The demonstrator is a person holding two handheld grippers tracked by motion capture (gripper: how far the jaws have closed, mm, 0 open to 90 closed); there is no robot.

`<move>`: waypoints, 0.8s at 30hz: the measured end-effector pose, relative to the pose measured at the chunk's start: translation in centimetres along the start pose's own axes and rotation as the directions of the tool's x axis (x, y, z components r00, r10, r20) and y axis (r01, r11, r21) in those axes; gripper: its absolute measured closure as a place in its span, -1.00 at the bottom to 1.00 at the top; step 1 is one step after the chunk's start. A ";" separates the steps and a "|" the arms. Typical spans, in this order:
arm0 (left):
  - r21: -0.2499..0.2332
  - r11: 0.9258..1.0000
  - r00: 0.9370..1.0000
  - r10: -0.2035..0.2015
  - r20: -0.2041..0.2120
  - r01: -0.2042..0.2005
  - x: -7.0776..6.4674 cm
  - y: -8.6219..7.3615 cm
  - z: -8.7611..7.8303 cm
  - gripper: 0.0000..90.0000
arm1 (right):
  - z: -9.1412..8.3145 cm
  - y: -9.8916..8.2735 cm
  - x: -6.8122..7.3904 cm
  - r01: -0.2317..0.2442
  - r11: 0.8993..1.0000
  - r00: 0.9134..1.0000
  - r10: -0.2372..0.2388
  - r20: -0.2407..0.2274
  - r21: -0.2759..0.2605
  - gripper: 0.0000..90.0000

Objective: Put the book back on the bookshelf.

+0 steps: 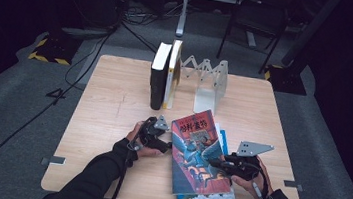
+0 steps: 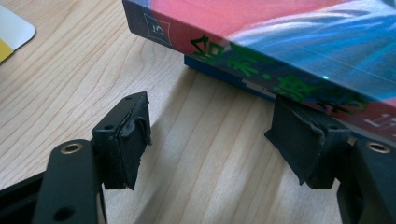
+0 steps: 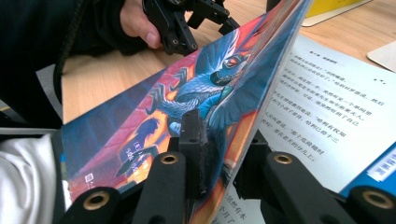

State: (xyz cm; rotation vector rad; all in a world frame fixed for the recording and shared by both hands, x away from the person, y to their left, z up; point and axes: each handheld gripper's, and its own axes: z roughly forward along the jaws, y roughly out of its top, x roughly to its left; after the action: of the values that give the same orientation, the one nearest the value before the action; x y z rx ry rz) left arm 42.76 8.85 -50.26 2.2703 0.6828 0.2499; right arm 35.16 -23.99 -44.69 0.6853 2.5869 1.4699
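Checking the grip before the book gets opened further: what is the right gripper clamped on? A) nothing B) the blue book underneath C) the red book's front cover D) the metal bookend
C: the right gripper pinches the lifted front cover, printed page exposed beneath.

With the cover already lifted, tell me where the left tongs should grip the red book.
Grip the red book at its spine edge, coming level from the left. That thick edge overhangs the blue book beneath and faces the open left tongs. The right tongs pinch only the thin front cover.
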 end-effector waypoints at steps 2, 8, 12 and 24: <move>-0.002 1.000 1.000 0.002 0.000 -0.002 0.1 -0.1 -0.1 -0.33 | 0.1 0.0 0.1 -0.003 1.000 1.000 0.003 -0.006 -0.003 0.68; -0.046 0.999 0.999 -0.020 0.025 0.021 0.2 -0.2 -0.4 0.01 | 0.1 -0.3 0.2 0.023 0.999 1.000 -0.023 -0.005 -0.024 0.68; -0.070 0.997 0.998 -0.024 0.060 0.028 0.2 -0.1 -0.7 0.23 | -0.2 -0.3 0.7 0.064 0.997 0.998 -0.063 0.015 -0.049 0.68; -0.211 0.977 0.987 0.051 0.152 -0.018 0.5 2.3 -4.2 0.74 | -1.2 0.7 1.5 0.136 0.984 0.991 -0.135 0.014 -0.114 0.41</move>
State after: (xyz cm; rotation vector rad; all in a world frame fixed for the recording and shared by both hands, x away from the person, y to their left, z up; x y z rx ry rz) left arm 42.50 10.31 -45.64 2.0763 0.5103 0.1500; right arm 33.65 -24.00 -43.28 0.4896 2.4664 1.5558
